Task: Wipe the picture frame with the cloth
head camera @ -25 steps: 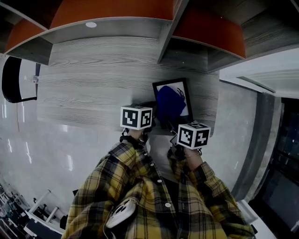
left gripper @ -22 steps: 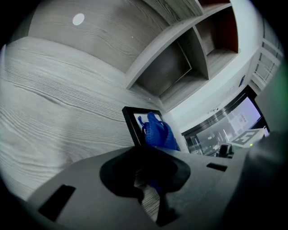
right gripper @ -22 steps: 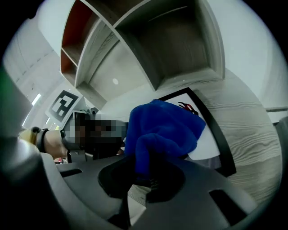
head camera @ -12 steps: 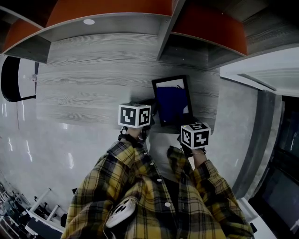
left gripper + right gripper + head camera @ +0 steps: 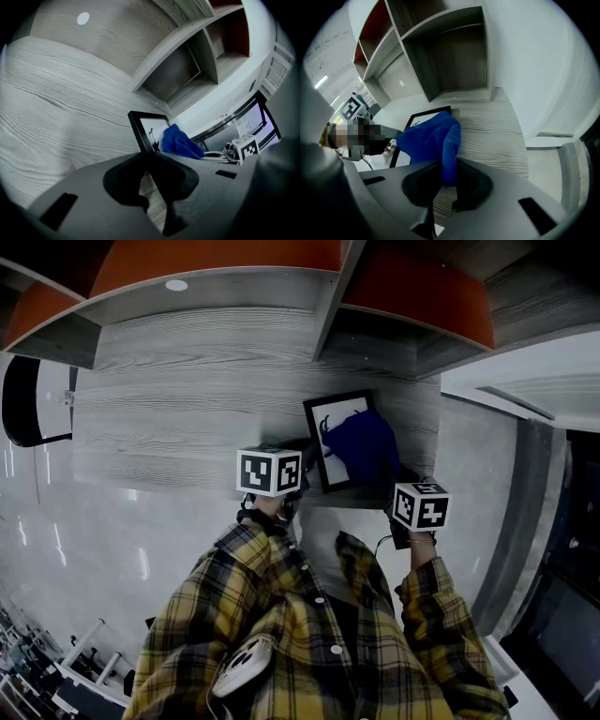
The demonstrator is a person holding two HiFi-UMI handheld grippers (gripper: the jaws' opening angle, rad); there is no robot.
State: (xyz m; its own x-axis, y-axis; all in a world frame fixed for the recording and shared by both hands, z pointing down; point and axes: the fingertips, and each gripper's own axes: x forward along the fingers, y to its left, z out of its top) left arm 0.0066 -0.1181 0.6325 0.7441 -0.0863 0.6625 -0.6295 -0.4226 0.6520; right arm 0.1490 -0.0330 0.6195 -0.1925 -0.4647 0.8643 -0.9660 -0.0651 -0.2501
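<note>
The black picture frame with a white picture lies on the grey wood desk near its front edge. My left gripper is at the frame's left edge; in the left gripper view its jaws are shut on the lower corner of the picture frame. The blue cloth lies over the frame's right half. My right gripper sits just right of and below it. In the right gripper view the right gripper is shut on a fold of the cloth, which drapes over the frame.
Open shelf compartments with orange back panels rise behind the desk. A white ledge and wall close off the right side. A small white disc lies at the back left. The desk's front edge runs just ahead of my sleeves.
My right gripper has dragged the cloth from the middle of the frame to its right side, uncovering the picture's left part. The left gripper has stayed on the frame.
</note>
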